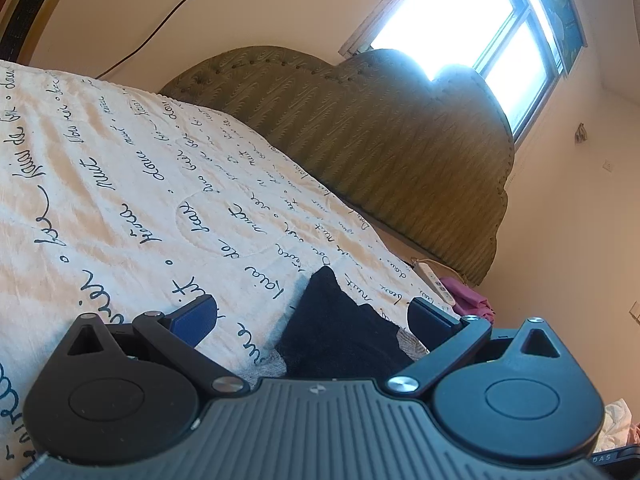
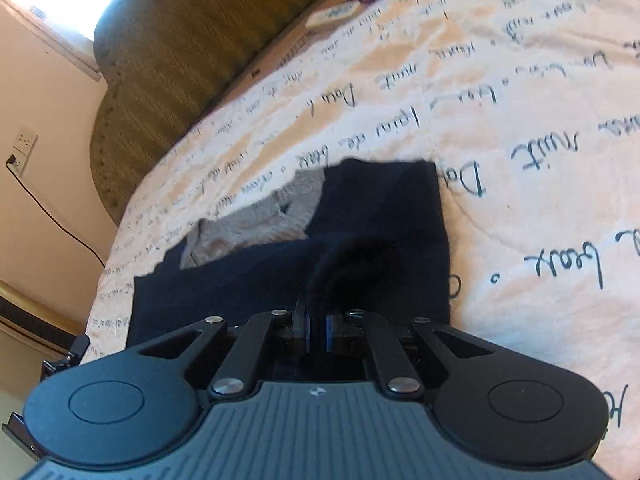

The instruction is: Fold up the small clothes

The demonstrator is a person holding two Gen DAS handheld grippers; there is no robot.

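Now the right claw (image 2: pixel 317 330), angled downward, pinches the dark garment (image 2: pixel 376 216) while the left claw (image 1: pixel 316 316) hovers spread.

Blown-out daylight from the window (image 1: pixel 452 12); fisheye-bent edges, right-view blur.

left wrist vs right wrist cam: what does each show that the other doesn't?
Left wrist only: the left gripper, jaws open, over a corner of the dark navy knit garment; the bright window in full.

Right wrist only: the right gripper, shut on a pinched-up fold of that garment; its grey inner panel laid open; a wall socket with black cord.

Both: the cream script-printed bedspread, olive tufted headboard, white power strip and pink cloth.
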